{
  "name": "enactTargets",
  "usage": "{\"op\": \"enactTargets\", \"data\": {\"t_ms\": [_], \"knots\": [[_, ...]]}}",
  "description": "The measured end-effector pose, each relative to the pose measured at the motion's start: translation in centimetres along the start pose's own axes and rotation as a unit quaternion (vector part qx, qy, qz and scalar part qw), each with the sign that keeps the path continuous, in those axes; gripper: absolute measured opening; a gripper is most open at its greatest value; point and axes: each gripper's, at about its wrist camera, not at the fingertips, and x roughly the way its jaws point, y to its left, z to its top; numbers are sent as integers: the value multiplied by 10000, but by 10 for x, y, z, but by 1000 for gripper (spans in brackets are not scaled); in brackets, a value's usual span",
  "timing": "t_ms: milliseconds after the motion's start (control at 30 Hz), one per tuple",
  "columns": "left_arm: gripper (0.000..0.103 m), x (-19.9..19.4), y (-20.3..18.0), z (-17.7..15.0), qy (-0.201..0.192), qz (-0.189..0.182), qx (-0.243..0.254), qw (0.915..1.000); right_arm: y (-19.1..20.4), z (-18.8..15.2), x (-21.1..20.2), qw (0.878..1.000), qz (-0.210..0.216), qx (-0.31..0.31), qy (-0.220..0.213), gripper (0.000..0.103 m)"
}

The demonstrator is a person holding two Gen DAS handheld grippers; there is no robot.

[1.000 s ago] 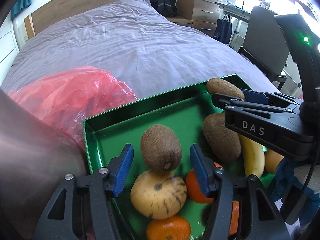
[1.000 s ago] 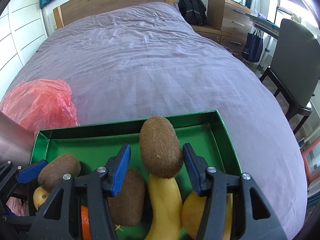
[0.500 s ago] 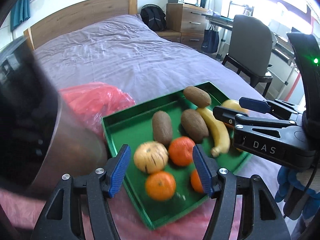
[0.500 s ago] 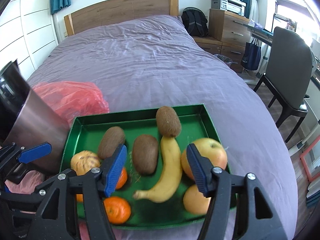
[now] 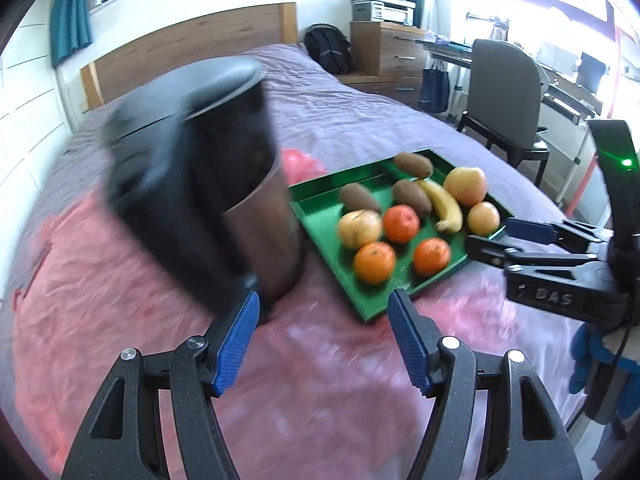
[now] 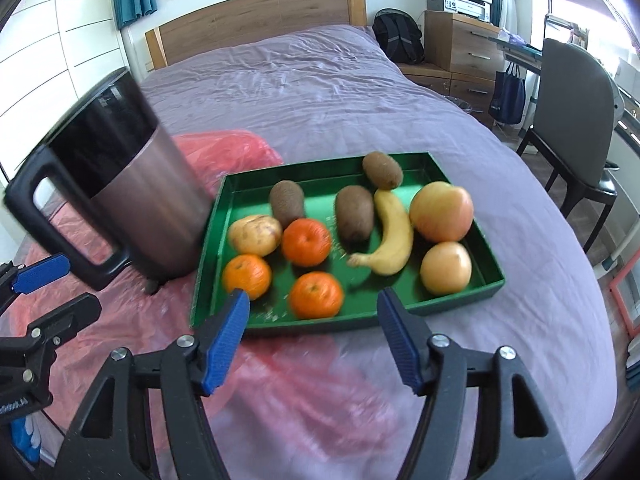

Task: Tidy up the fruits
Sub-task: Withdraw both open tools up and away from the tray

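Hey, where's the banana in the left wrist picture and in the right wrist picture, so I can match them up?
Left wrist: the banana lies right of centre, upper half, toward the right end of the green tray.
Right wrist: the banana lies just right of centre, in the tray's right half.
Shared landmark: in both views it lies between a kiwi and the large apple.
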Motion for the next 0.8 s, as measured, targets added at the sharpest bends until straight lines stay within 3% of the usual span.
{"op": "enactTargets", "data": {"t_ms": [100,400,467,533,567,800], "knots": [[62,-19,16,-17,-24,183,-112,9998,21,-14,-16,9999,6,-93,-81,103],[63,-76,66,-59,-239,531,-557,9968,89,-42,-56,9984,115,-484,-263,103],[75,-85,75,-67,-283,580,-645,9958,101,-46,-62,9980,97,-550,-299,103],[99,-96,85,-76,-348,623,-773,9944,114,-52,-68,9974,87,-629,-332,103],[102,-100,90,-80,-352,647,-809,9940,119,-52,-69,9972,85,-656,-342,103],[102,-123,121,-104,-443,770,-1098,9900,152,-62,-84,9946,61,-893,-518,103]]}}
